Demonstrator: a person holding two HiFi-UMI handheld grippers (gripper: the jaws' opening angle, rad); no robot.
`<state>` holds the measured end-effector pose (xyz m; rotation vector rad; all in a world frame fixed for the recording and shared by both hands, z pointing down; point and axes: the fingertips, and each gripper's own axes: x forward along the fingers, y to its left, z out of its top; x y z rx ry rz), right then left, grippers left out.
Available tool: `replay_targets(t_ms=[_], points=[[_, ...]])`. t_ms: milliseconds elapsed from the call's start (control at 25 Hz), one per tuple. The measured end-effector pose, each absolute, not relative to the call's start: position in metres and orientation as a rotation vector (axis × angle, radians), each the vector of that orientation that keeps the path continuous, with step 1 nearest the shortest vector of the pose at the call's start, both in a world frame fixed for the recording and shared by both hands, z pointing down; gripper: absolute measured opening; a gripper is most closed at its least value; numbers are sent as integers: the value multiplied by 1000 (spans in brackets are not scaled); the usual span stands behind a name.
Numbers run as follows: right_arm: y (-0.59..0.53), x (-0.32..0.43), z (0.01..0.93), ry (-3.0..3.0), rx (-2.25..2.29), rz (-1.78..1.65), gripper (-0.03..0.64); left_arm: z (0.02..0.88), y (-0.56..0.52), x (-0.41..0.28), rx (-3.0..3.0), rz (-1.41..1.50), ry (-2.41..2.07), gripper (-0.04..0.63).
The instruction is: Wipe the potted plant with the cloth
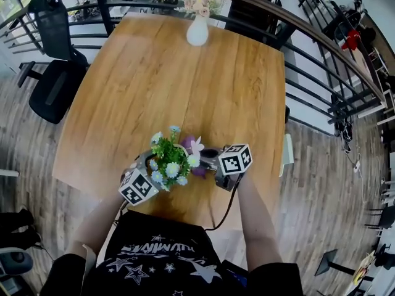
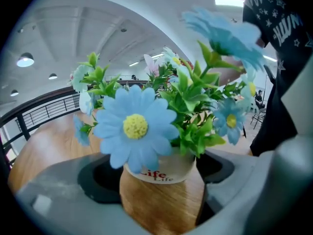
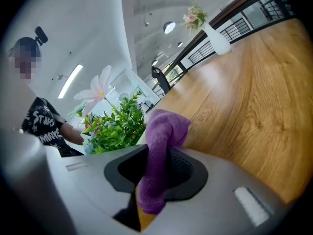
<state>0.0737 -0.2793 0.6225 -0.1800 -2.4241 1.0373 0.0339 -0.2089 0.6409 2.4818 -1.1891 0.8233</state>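
While our left gripper (image 2: 159, 182) clamps the potted plant (image 2: 136, 127), we've got the purple cloth (image 3: 166, 126) pinched in the right gripper (image 3: 155, 175), leaves (image 3: 117, 129) just to its left.

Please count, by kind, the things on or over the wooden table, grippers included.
potted plant: 1
purple cloth: 1
white vase with flowers: 1
grippers: 2 (left gripper, right gripper)
Total: 5

Two grippers: the left gripper (image 2: 161, 192) and the right gripper (image 3: 155, 176). One potted plant (image 1: 170, 160), one purple cloth (image 3: 162, 127), one white flower vase (image 1: 197, 31), one wooden table (image 1: 185, 91), one black office chair (image 1: 55, 86).
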Motion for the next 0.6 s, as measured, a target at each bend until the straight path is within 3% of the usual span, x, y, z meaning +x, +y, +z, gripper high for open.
replay_targets(t_ms=[600], points=[[-229, 109, 627, -2449, 140, 1127, 101, 638, -205, 35, 2492, 861, -1128, 482]])
